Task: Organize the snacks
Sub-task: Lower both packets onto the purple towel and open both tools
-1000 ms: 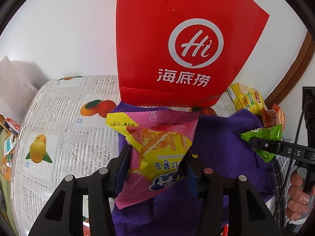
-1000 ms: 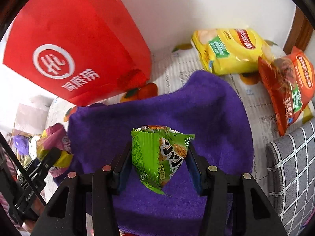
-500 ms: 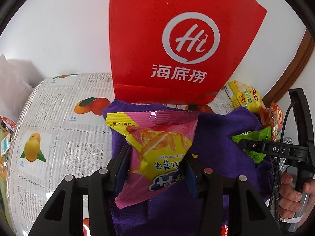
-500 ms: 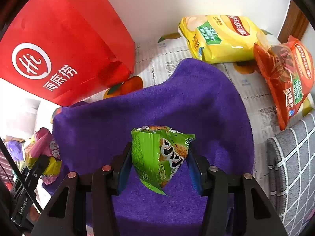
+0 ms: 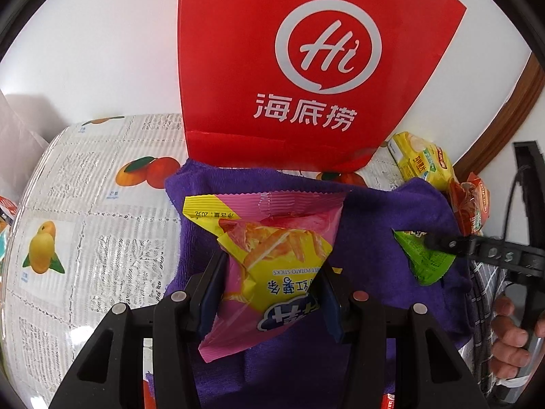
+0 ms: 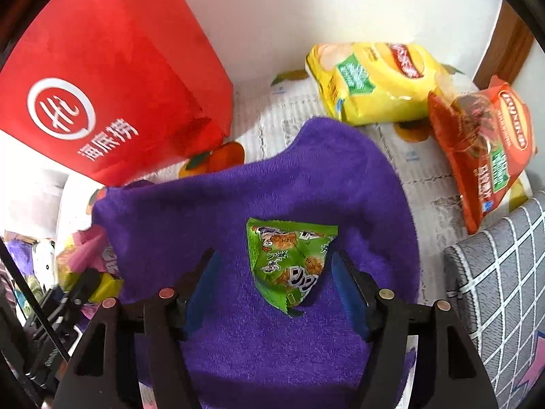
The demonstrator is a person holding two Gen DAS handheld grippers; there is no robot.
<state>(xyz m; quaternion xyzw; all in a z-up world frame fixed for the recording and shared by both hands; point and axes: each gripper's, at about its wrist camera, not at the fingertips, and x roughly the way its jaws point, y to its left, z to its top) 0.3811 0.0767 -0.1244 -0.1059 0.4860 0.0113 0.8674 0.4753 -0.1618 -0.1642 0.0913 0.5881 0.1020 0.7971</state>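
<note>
My left gripper (image 5: 270,289) is shut on a pink and yellow snack packet (image 5: 272,259) and holds it over the purple cloth (image 5: 368,231). My right gripper (image 6: 272,272) is open; the small green snack packet (image 6: 291,262) lies between its spread jaws on the purple cloth (image 6: 238,204), touching neither pad. The green packet (image 5: 424,259) and the right gripper also show at the right of the left wrist view. The pink packet (image 6: 92,248) shows at the left edge of the right wrist view.
A red paper bag (image 5: 306,68) stands against the white wall behind the cloth. A yellow chip bag (image 6: 374,81) and an orange snack bag (image 6: 487,150) lie at the back right. A grey checked cushion (image 6: 497,279) is at the right. The tablecloth (image 5: 85,211) has a fruit print.
My right gripper has opened and let go of the green packet, which now rests on the purple cloth. My left gripper still holds the pink packet and has barely moved.
</note>
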